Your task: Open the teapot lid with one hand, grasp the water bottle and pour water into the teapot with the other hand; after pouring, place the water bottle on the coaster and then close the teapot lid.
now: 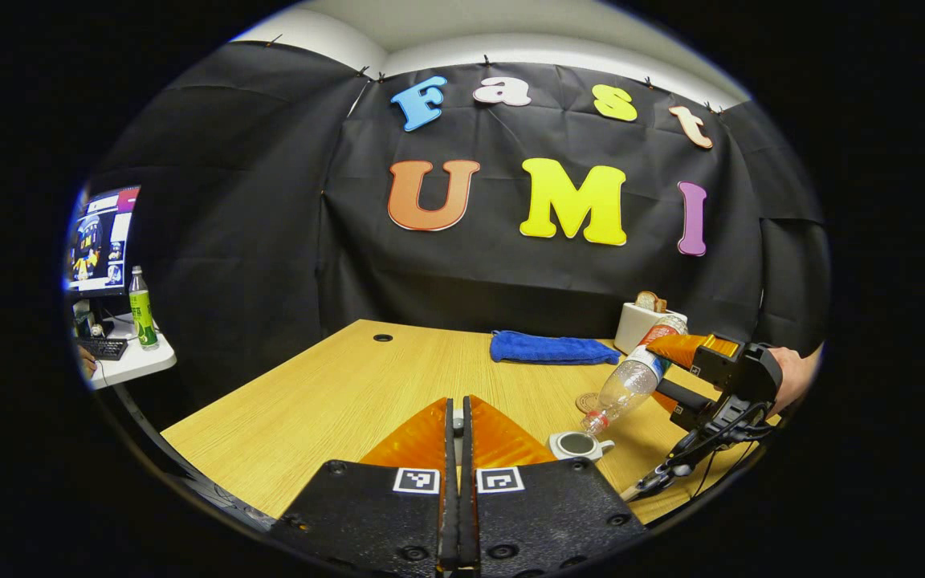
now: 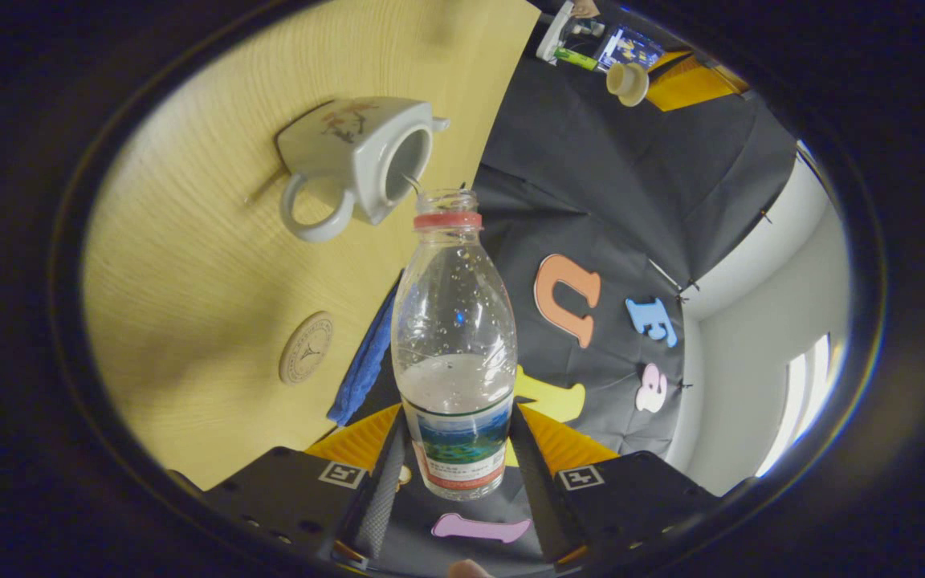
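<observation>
Right gripper (image 2: 453, 457): both fingers clamped on the labelled lower body of the water bottle (image 2: 453, 337), which is tipped with its uncapped mouth at the open teapot (image 2: 362, 156), a thin stream running in. Left gripper (image 1: 456, 437): fingers nearly together, pinching the teapot lid (image 2: 627, 83), raised off the table. Teapot near the table's (image 1: 334, 393) right edge; coaster (image 2: 307, 348) and blue cloth (image 1: 552, 348) toward its far edge.

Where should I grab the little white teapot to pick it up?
By its loop handle, coming from the side opposite the spout. The teapot has a wide, boxy body, and its lid is off, so pinch the handle's thin ring and keep it upright.
</observation>
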Demonstrator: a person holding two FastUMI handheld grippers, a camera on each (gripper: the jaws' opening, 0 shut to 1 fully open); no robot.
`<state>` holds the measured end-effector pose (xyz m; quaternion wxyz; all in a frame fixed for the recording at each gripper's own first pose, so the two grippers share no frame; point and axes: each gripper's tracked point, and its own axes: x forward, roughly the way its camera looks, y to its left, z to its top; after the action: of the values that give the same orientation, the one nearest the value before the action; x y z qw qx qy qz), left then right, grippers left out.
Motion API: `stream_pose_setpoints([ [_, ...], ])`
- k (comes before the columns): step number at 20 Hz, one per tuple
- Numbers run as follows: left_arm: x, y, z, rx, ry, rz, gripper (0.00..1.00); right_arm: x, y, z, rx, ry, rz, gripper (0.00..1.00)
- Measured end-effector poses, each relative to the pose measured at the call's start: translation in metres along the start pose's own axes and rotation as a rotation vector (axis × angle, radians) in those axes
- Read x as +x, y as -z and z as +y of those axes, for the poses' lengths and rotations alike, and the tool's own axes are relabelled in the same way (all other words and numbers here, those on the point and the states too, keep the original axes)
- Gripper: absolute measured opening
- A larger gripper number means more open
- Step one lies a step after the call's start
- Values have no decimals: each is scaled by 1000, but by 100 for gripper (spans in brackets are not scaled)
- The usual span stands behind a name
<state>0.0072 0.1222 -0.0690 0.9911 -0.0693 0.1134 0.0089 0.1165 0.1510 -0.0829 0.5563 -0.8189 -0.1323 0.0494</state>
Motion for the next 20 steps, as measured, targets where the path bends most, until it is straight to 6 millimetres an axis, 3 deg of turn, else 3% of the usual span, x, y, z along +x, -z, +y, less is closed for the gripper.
stream_pose_setpoints([
  [12, 0, -1, 1, 3, 3, -5, 3, -2, 2, -2, -17, 25, -12, 71],
  [17, 0, -3, 2, 7, -2, -14, 3, 4, 8, 13, 231, -136, 27, 73],
  [20, 0, -2, 2, 7, -5, -12, 3, -5, 5, 20, 428, -205, 49, 74],
])
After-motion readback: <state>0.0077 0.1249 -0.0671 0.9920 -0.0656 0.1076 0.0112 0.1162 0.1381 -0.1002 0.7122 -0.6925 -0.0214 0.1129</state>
